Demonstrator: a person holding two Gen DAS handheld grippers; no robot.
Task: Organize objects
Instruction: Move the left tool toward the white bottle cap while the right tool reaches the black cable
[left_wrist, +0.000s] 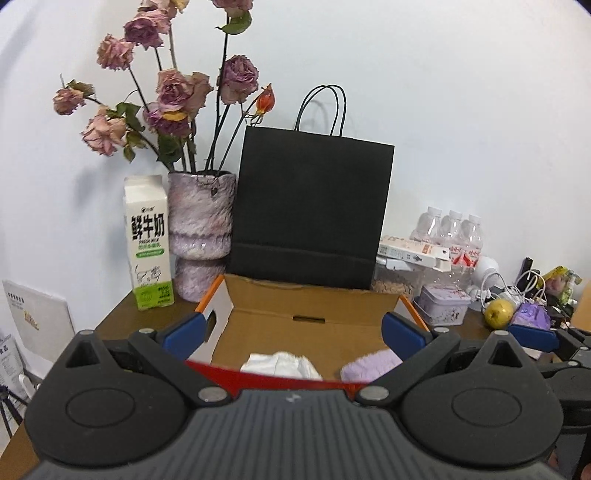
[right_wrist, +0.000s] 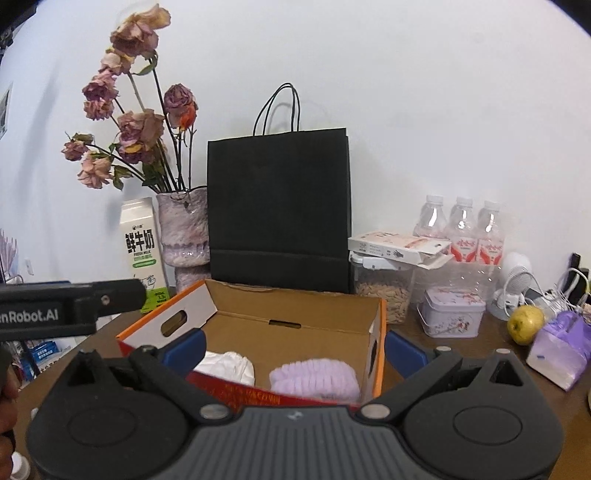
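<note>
Cardboard box (right_wrist: 295, 325) sat open on tabletop (right_wrist: 443, 350), white cloth (right_wrist: 225, 365) and purple towel (right_wrist: 314, 380) already inside. Left hand-held gripper (left_wrist: 295, 328) spread wide, empty, above box. Right hand-held gripper (right_wrist: 295, 347) likewise released, straddling box's right wall. Risks judged: finger snagging that wall, shoving box into black bag (right_wrist: 279, 210) and vase (right_wrist: 183, 236); apple (right_wrist: 524, 325) rolling if nudged.

Plain white wall behind a dark wooden table

The wall (right_wrist: 443, 92) is bare and evenly lit, with soft shadows cast on it; the brown table (right_wrist: 454, 354) stands pushed up against it
</note>
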